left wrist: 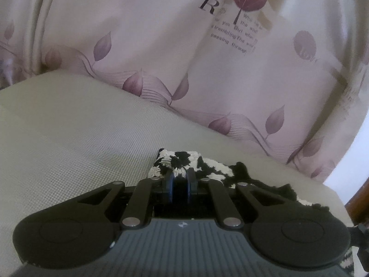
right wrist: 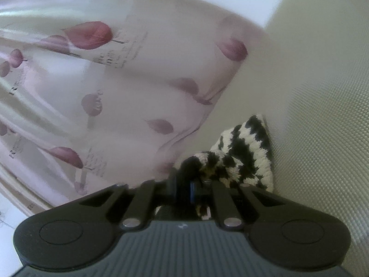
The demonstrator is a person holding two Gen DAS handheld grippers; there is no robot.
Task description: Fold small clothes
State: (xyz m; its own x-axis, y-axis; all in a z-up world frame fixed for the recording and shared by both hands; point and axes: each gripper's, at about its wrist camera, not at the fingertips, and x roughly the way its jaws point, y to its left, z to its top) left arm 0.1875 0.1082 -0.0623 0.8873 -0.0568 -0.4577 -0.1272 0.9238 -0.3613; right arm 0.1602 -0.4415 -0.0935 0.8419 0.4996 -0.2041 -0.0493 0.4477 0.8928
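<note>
Folding is mid-step: left tool point(left wrist: 179, 173) and right tool point(right wrist: 183, 180) each pinch the sock point(left wrist: 184, 159). Next, lay it doubled on the cushion point(left wrist: 69, 138), edges matched.

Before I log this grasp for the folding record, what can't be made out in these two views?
- Garment type: left wrist view, the black-and-white knit lies partly behind the left claw and runs past the claw's body at lower right.
- Grip point: right wrist view, the right claw covers the fabric it pinches.
- Curtain print: right wrist view, blurred.
- The person: in neither view.
</note>
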